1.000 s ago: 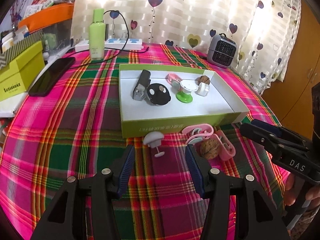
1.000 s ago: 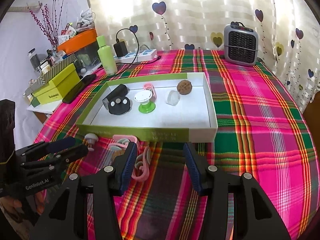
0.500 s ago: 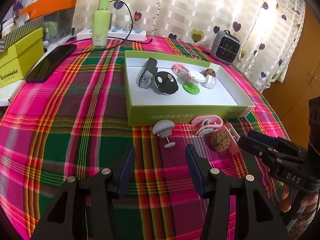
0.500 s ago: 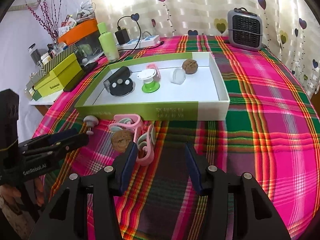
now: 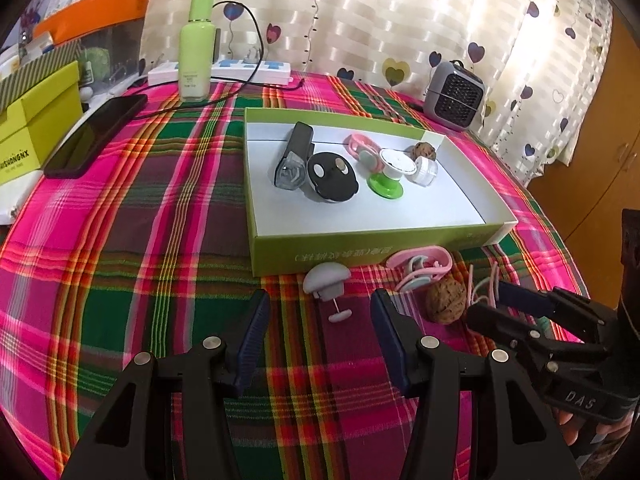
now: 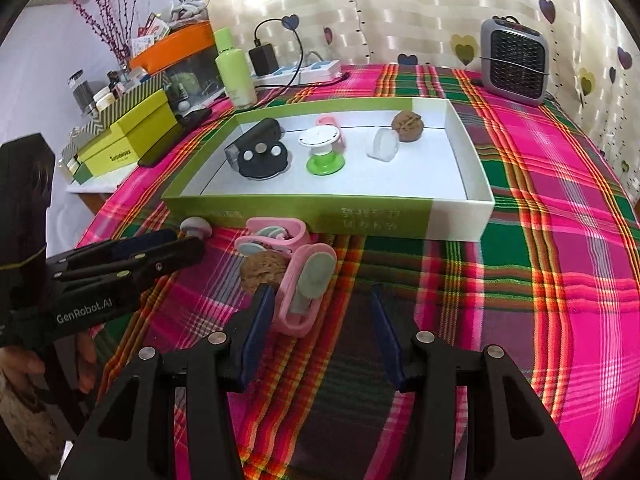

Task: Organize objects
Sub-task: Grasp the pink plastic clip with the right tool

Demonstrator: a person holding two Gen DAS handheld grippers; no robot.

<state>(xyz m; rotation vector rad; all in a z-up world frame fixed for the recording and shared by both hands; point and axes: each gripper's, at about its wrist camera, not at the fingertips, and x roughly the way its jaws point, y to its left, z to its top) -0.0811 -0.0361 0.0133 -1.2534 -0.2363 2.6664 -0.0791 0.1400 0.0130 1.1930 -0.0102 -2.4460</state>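
Plaid cloth covers the tabletop (image 5: 120,240), where the green box (image 5: 360,244) holds small items. Just before its front wall lie a grey knob (image 5: 325,278), pink clips (image 6: 304,292) and a walnut (image 5: 446,300) (touching a clip). Left gripper (image 5: 316,330) and right gripper (image 6: 316,320) hover, jaws wide apart, holding nothing.

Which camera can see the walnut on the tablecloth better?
The left wrist view. There the walnut on the cloth shows whole, beside the pink clips. In the right wrist view that walnut is partly hidden behind the right tool's finger and a pink clip.
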